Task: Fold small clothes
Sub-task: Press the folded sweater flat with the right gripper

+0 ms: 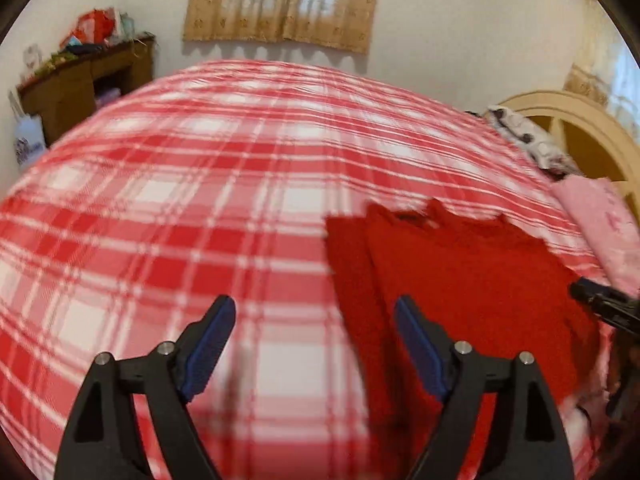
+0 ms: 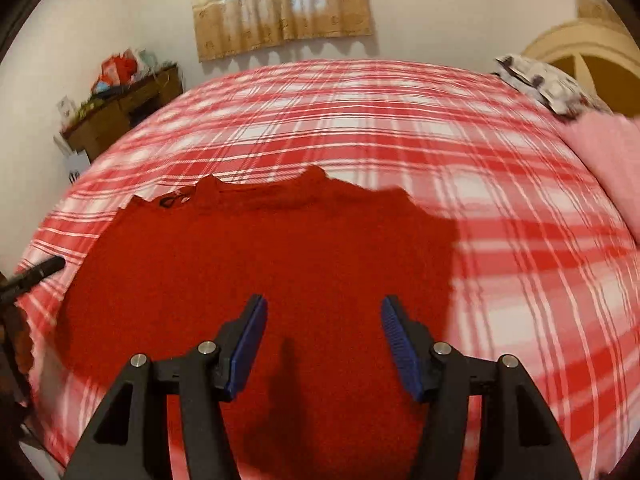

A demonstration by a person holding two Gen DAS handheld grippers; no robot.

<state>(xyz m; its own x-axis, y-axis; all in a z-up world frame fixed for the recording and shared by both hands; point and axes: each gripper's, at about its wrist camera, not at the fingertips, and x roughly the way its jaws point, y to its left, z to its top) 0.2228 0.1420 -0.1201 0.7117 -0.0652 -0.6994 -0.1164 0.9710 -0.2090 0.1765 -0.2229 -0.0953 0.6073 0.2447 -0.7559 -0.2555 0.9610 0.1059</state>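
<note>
Red garment (image 2: 256, 280) blurred, near edge cut off | left gripper (image 1: 316, 312) spread | right gripper (image 2: 324, 308) spread

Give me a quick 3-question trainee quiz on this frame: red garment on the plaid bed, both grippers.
1. True or false: the left gripper is clamped on the red garment.
2. Multiple choice: in the right wrist view, the right gripper hangs over A) bare plaid bedcover, B) the red garment, C) the pink pillow.
3. Fill in: the garment's neckline points toward the ____ on the far wall.

Key:
1. False. Its jaws stand wide apart, holding nothing.
2. B. Jaws are open above the red fabric.
3. Curtained window.
</note>
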